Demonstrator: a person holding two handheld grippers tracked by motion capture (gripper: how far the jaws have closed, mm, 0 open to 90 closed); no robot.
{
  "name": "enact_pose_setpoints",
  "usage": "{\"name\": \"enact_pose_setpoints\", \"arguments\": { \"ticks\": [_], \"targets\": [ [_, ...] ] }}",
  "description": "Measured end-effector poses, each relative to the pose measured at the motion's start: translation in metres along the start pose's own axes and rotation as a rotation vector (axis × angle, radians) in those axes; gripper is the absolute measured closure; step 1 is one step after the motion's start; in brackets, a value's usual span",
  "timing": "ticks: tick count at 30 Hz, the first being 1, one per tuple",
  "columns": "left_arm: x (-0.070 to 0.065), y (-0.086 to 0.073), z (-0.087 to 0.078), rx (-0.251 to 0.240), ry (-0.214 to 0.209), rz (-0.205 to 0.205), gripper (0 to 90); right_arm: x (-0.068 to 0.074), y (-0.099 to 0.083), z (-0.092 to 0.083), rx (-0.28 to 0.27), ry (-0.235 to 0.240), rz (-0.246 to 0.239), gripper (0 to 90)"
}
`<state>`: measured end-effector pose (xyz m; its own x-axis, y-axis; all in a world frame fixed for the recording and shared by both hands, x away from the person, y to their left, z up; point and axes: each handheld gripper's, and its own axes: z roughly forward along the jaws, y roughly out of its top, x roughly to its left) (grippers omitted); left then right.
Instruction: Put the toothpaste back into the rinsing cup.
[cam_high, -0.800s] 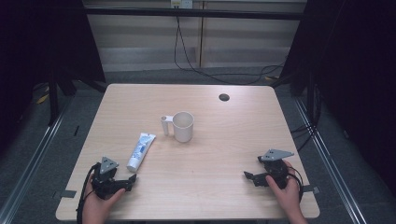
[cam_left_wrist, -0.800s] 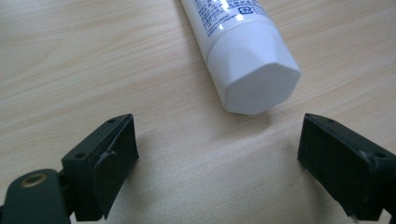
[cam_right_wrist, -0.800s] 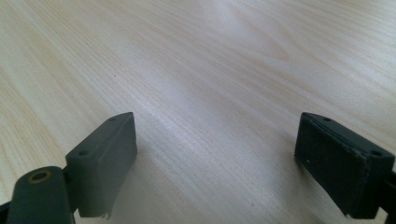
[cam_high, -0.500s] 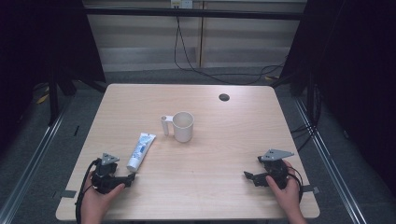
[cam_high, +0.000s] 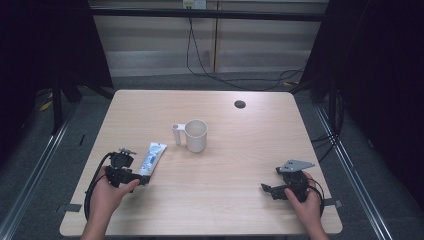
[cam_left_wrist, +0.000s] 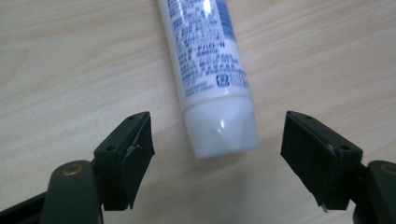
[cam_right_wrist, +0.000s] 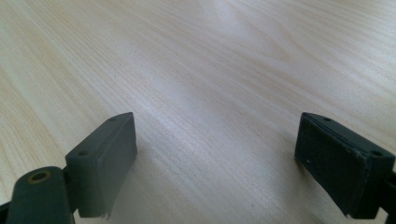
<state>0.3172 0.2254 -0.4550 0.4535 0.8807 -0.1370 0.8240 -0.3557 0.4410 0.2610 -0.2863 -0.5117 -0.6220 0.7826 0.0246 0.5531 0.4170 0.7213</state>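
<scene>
We're looking at a lab-style recording booth, not a home: a bare wooden table (cam_high: 210, 170) with a cable port (cam_high: 240, 104) at 1 o'clock, black curtains (cam_high: 55, 45) hanging at 9 and 3, cables (cam_high: 200, 55) trailing down the back wall at 12, metal floor rails (cam_high: 40, 155) running alongside.

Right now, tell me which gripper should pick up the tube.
Left. The left gripper is open with the tube cap between its jaws, untouched. The right gripper sits open across the table, far from it.

Table evenly lit — surroundings dark, close-ups soft.
</scene>
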Motion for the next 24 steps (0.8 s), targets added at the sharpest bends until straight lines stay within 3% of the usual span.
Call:
{"name": "enact_pose_setpoints", "arguments": {
  "ticks": [9,12,14,15,24],
  "targets": [
    [-0.003,0.034,0.013,0.047,0.011,0.0,26.3,0.0,0.0,0.0,0.003,0.0,0.001,12.2],
    [-0.002,0.039,0.016,0.051,-0.013,-0.022,26.3,0.0,0.0,0.0,0.004,0.001,0.0,12.2],
    [-0.004,0.043,0.022,0.065,0.014,-0.004,26.3,0.0,0.0,0.0,0.004,0.001,0.0,12.3],
    [-0.003,0.046,0.026,0.075,-0.002,-0.008,26.3,0.0,0.0,0.0,0.004,0.001,0.0,12.2],
    [-0.001,0.058,0.041,0.093,0.012,-0.03,27.2,0.0,0.0,0.0,0.004,0.001,0.0,12.3]
  ]
}}
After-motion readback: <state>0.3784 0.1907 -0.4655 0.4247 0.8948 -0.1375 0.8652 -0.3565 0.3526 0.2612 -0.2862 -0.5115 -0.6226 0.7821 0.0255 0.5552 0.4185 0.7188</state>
